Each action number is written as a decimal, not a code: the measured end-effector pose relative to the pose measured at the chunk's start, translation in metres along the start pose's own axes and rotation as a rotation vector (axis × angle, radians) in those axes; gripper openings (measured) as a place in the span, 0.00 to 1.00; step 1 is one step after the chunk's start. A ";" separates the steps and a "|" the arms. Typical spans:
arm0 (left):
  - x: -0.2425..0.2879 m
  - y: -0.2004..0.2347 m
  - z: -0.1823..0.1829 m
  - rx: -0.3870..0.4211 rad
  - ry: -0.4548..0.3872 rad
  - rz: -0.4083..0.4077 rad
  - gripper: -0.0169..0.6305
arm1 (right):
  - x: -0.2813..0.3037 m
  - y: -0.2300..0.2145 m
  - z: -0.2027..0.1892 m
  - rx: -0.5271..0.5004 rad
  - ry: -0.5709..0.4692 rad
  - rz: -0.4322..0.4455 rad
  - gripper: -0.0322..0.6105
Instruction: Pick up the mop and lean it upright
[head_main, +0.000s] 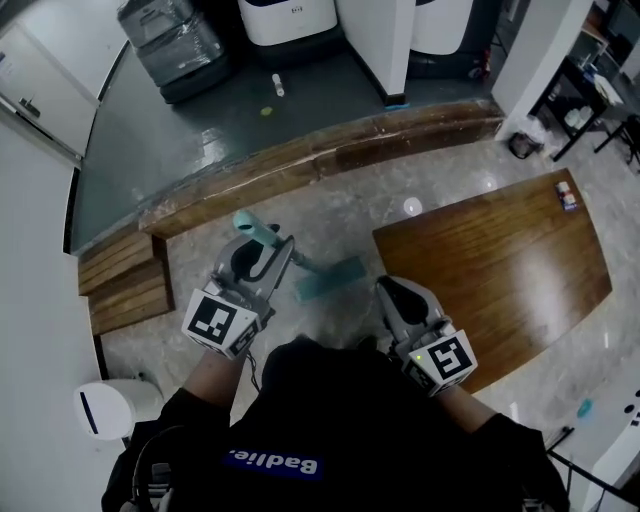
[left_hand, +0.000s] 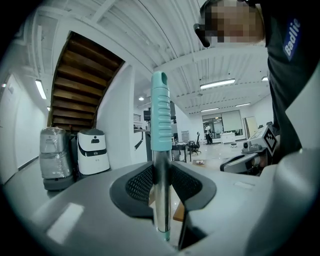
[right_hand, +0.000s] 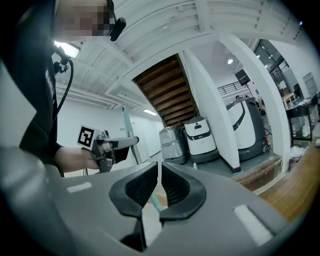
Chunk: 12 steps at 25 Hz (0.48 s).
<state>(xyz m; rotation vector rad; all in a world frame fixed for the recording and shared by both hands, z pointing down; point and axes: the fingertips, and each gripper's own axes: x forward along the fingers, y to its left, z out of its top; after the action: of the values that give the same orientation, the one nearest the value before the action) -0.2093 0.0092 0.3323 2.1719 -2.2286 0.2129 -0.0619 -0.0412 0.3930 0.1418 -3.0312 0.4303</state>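
Observation:
The mop has a teal grip (left_hand: 161, 112) on top of a metal pole (left_hand: 160, 190), and its teal head (head_main: 331, 279) rests on the pale floor. My left gripper (head_main: 276, 249) is shut on the pole just below the grip, holding it nearly upright. In the left gripper view the pole stands pressed between the two black pads (left_hand: 137, 184). My right gripper (head_main: 386, 291) hangs to the right of the mop head, apart from it. Its pads (right_hand: 144, 187) are shut with only a thin slit and nothing between them. The right gripper view also shows the left gripper (right_hand: 107, 148) on the pole (right_hand: 129, 137).
A wooden tabletop (head_main: 490, 270) lies to the right. A curved wooden step (head_main: 320, 155) edges the dark floor ahead, and low wooden stairs (head_main: 120, 280) sit at the left. White machines (head_main: 290, 20), a wrapped unit (head_main: 180, 45) and a white pillar (head_main: 380, 45) stand at the back.

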 end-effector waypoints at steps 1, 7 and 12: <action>0.008 0.006 0.001 0.005 -0.009 -0.013 0.22 | 0.001 -0.006 -0.001 0.001 0.000 -0.019 0.09; 0.065 0.040 -0.004 0.007 -0.015 -0.098 0.21 | 0.011 -0.039 0.010 0.000 -0.009 -0.158 0.09; 0.121 0.069 -0.018 -0.014 -0.019 -0.222 0.21 | 0.028 -0.079 0.021 0.006 -0.041 -0.351 0.09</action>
<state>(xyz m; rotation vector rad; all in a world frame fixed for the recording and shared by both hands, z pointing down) -0.2829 -0.1079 0.3581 2.3982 -1.9692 0.1717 -0.0828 -0.1253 0.3971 0.6763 -2.9544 0.4088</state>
